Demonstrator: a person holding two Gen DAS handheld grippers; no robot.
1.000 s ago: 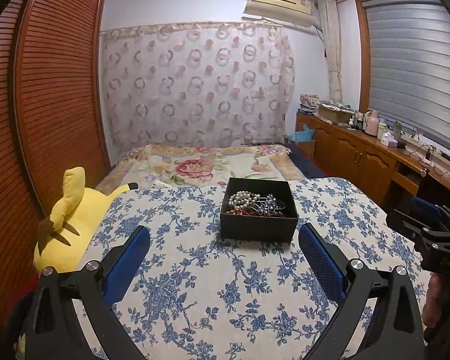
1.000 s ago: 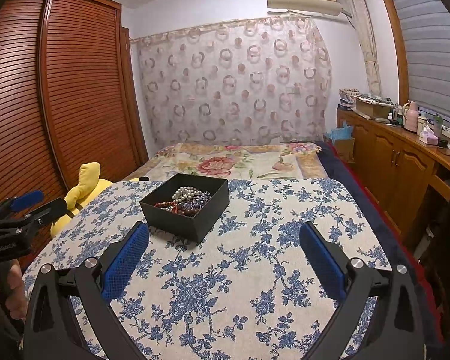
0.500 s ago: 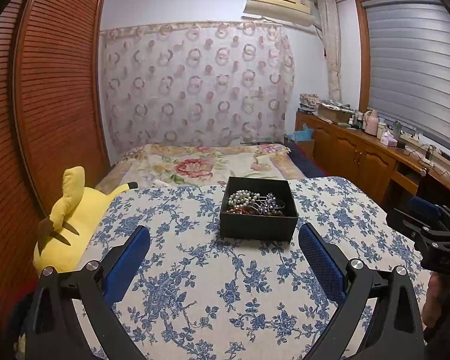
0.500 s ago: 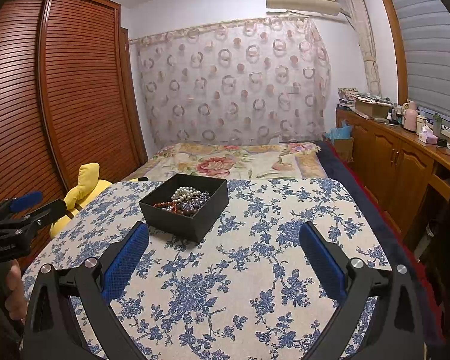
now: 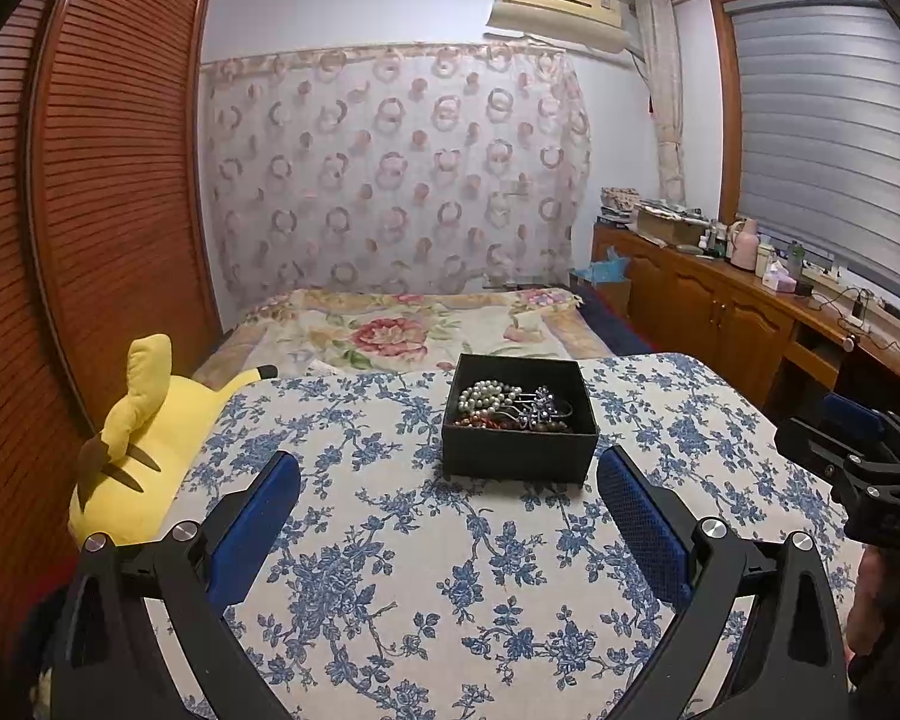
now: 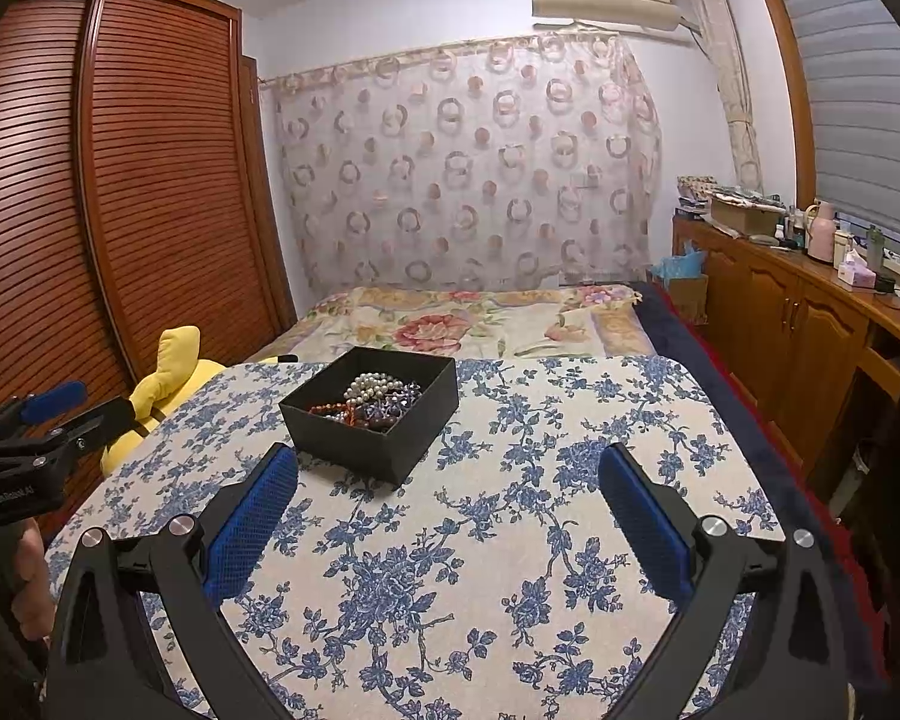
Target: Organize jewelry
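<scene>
A black open box (image 5: 519,450) stands on the table with the blue floral cloth (image 5: 390,570). Inside lie a pearl strand (image 5: 486,393), red-brown beads and a dark sparkly piece. The box also shows in the right wrist view (image 6: 372,426), with the pearls (image 6: 372,387) on top. My left gripper (image 5: 448,504) is open and empty, just short of the box. My right gripper (image 6: 448,501) is open and empty, to the right of and nearer than the box. Each gripper shows at the edge of the other's view, the right one (image 5: 870,468) and the left one (image 6: 30,438).
A yellow plush toy (image 5: 144,438) sits off the table's left edge beside a brown louvred wardrobe (image 5: 90,210). A bed with a floral cover (image 5: 402,330) lies beyond the table. A wooden sideboard (image 5: 750,312) with bottles runs along the right wall.
</scene>
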